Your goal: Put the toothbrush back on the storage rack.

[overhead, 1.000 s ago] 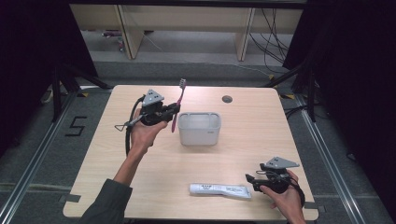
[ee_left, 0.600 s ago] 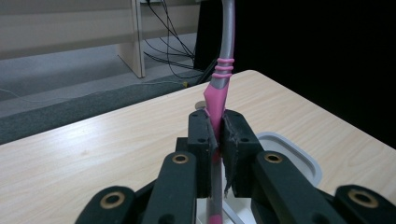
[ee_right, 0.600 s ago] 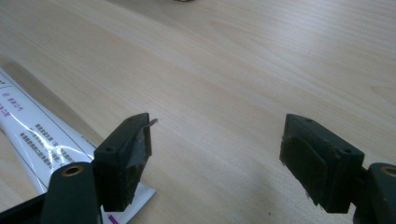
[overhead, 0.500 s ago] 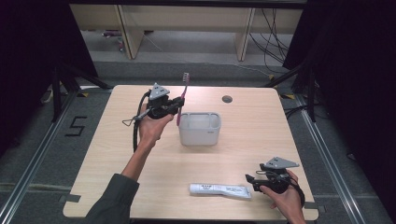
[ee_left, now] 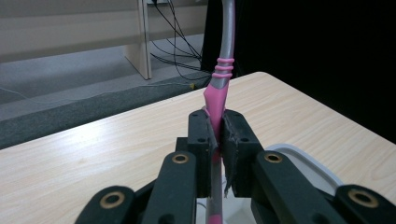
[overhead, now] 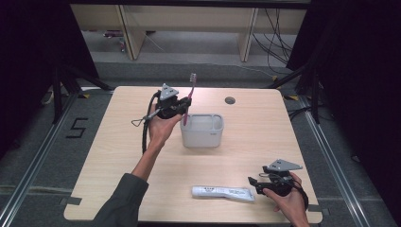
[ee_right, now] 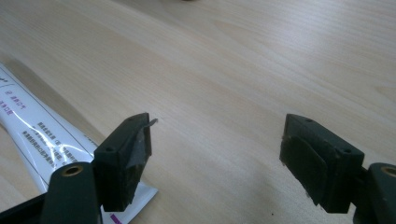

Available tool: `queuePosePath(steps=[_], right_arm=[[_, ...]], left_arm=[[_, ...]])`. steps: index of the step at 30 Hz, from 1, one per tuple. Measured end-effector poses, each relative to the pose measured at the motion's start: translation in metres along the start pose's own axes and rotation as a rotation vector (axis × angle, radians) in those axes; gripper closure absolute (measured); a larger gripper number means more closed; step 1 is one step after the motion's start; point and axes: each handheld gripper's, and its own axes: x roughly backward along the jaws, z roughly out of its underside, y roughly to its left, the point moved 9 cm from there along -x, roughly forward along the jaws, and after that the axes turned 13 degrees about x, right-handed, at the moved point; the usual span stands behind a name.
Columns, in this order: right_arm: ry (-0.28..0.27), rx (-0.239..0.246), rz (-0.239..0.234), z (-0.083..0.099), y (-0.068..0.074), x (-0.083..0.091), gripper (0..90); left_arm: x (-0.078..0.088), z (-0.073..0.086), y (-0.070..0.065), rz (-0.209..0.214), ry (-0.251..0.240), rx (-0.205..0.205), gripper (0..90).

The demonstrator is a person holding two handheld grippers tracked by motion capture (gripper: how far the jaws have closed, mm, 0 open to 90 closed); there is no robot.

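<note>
Left gripper (ee_left: 218,140): jaws clamped tight on the pink-and-grey plastic toothbrush (ee_left: 221,79), gripped at the pink lower handle; brush stands nearly upright, bristle end up. High view: toothbrush's lower end sits just at the left rim of the translucent white rectangular plastic container (overhead: 202,130), mid-table.

Right gripper (ee_right: 215,154): jaws spread wide, nothing between them, low over the light wooden table (ee_right: 261,56). White printed toothpaste tube (ee_right: 42,135) lies flat just beside its left jaw, near the table's front edge.
</note>
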Motion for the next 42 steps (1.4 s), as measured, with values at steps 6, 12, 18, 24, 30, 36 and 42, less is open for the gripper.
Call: queuePosePath(steps=[6, 12, 18, 24, 30, 36, 42], right_arm=[[0.001, 0.012, 0.01, 0.0, -0.002, 0.0, 25.5], [0.005, -0.005, -0.015, 0.0, 0.001, 0.0, 25.5], [0.003, 0.009, 0.002, 0.0, -0.001, 0.0, 25.4], [-0.005, -0.003, -0.005, 0.0, 0.0, 0.0, 25.5], [0.001, 0.012, 0.007, 0.0, -0.001, 0.001, 25.5], [0.001, 0.004, -0.002, 0.0, 0.0, 0.0, 25.5], [-0.002, 0.01, 0.005, 0.0, -0.001, 0.0, 25.5]], left_arm=[[-0.006, 0.008, 0.003, -0.001, -0.008, 0.025, 82.0], [-0.011, 0.019, 0.01, -0.013, -0.002, 0.045, 82.0], [-0.012, 0.024, 0.013, -0.02, 0.006, 0.045, 82.0], [-0.014, 0.031, 0.013, -0.017, 0.015, 0.048, 81.8], [-0.016, 0.04, 0.014, -0.03, 0.037, 0.029, 81.8], [-0.016, 0.045, 0.017, -0.039, 0.053, 0.023, 81.7], [-0.016, 0.05, 0.019, -0.056, 0.061, -0.001, 81.3]])
